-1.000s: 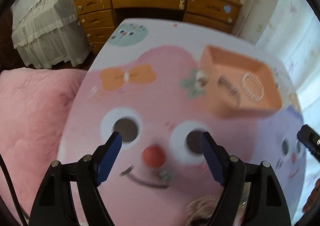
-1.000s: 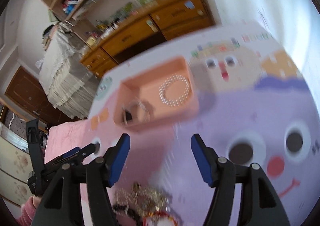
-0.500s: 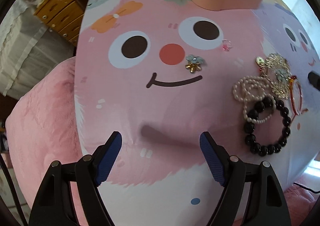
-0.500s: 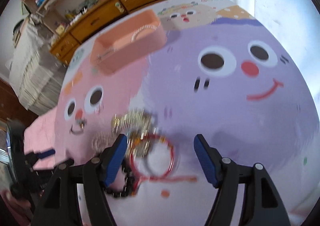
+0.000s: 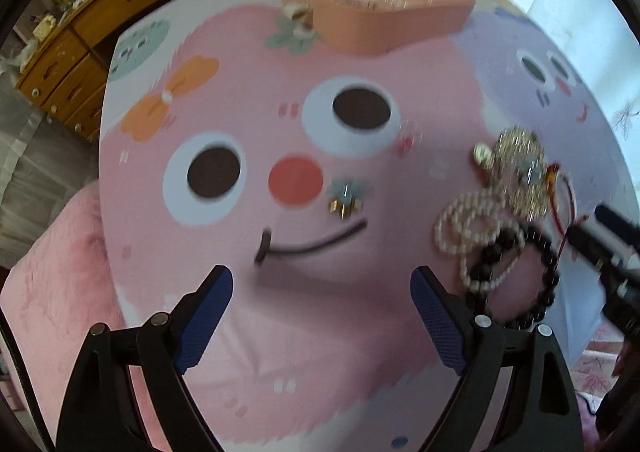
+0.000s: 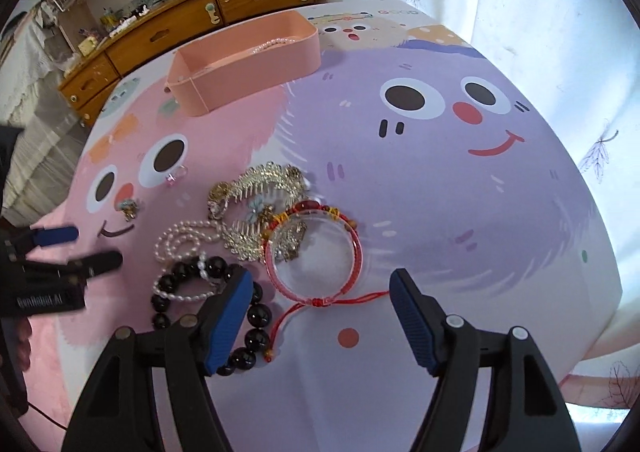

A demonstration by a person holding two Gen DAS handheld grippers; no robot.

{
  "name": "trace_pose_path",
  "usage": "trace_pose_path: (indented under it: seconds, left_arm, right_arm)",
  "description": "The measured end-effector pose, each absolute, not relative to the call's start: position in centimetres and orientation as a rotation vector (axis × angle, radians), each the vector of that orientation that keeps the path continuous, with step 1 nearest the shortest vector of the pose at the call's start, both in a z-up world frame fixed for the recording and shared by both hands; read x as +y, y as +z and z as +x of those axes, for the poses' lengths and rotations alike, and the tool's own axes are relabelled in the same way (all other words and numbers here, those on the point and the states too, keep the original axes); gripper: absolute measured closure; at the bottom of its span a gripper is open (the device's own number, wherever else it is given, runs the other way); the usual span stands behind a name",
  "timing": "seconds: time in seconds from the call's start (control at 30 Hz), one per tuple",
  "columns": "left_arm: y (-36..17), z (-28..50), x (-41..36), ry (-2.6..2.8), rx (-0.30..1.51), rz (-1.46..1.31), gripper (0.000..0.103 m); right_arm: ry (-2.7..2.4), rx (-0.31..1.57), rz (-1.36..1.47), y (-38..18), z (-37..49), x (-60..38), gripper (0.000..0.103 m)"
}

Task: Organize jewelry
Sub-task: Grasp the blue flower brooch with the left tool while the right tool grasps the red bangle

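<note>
A pile of jewelry lies on the cartoon-print table: a red string bracelet (image 6: pixel 316 252), a black bead bracelet (image 6: pixel 208 284), a white pearl strand (image 6: pixel 182 240) and a gold comb (image 6: pixel 268 179). A small flower brooch (image 5: pixel 345 195) and a pink ring (image 6: pixel 176 173) lie apart to the left. A peach tray (image 6: pixel 248 63) with a pearl bracelet inside stands at the far side. My right gripper (image 6: pixel 320 316) is open, just in front of the red bracelet. My left gripper (image 5: pixel 320 316) is open and empty over the pink face, left of the pile.
A wooden dresser (image 6: pixel 192 19) with clutter runs along the back wall. A pink cushion (image 5: pixel 60 284) lies off the table's left edge. A white curtain (image 6: pixel 540 11) hangs on the right. The table's near edge (image 6: pixel 520 356) drops off close to my right gripper.
Both grippers have pulled back from the tray towards the near side. The left has since moved slightly forward over the pink face. The right has come closer to the jewelry pile.
</note>
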State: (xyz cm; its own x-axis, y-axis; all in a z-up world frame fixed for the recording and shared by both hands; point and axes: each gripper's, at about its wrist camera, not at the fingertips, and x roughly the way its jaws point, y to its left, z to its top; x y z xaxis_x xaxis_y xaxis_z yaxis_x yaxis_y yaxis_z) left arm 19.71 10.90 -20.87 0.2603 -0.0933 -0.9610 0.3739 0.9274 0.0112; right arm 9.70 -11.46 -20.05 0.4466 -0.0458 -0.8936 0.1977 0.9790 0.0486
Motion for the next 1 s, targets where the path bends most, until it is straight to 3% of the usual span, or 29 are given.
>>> trace_pose_path:
  seconds: [0.23,0.33,0.4,0.5,0.57,0.7,0.87,1.0]
  left_arm:
    - [-21.9,21.2,9.3,-0.376,1.237,0.208,0.018]
    - [-22.6,21.6,9.0,-0.386,1.23,0.197,0.031]
    - [-22.6,21.7,8.8,-0.392,1.201,0.214,0.053]
    - [-22.6,22.0,8.8,-0.414,1.199,0.203,0.076]
    - [-22.5,21.9,8.5,-0.434,1.207,0.188,0.085]
    - [-21.9,20.9,7.8,-0.465,1.173,0.193,0.085]
    - [-21.4,20.1,7.6,-0.456,1.143,0.19,0.085]
    - [-20.8,19.9,8.2,-0.455,1.125,0.179,0.085]
  right_arm:
    - [-0.198,1.061,0.075,-20.7,9.0,-10.2,0.032]
    - [-0.205,1.042,0.037,-20.9,9.0,-9.7,0.032]
    - [-0.213,1.033,0.035,-21.0,9.1,-9.7,0.032]
    - [-0.224,1.053,0.08,-21.2,9.5,-10.4,0.032]
    - [-0.216,1.06,0.119,-21.3,9.8,-10.9,0.032]
    - [-0.176,1.082,0.126,-21.6,10.4,-11.1,0.033]
    - [-0.14,1.116,0.091,-21.9,10.9,-10.9,0.047]
    - [-0.128,1.123,0.113,-21.7,11.2,-11.2,0.047]
